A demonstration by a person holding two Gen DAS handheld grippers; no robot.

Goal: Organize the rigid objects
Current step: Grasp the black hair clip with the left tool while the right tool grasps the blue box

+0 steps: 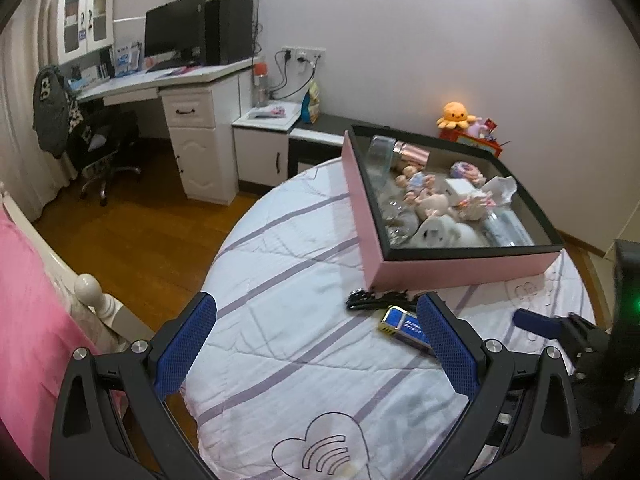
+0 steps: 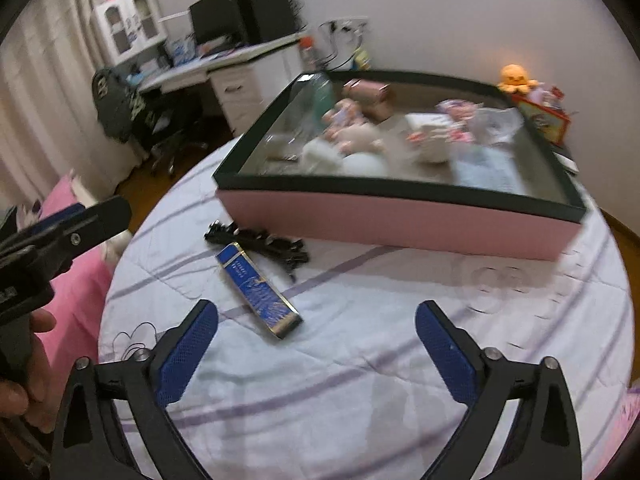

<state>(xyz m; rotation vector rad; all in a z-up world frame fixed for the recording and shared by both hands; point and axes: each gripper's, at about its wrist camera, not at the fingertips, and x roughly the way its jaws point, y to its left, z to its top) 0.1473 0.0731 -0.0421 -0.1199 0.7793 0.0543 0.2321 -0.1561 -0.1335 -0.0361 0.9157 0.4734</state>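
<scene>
Blue box lies flat on the quilt, just in front of the black comb and pink tray. Left gripper: jaws apart, empty, box by its right finger. Right gripper: jaws apart, empty, box ahead-left; straddle its narrow sides squarely before closing.

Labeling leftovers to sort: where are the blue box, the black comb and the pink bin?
blue box (image 2: 259, 291), right wrist view, top face.
black comb (image 2: 260, 242), right wrist view, its middle.
pink bin (image 2: 400, 216), right wrist view, near wall.
</scene>
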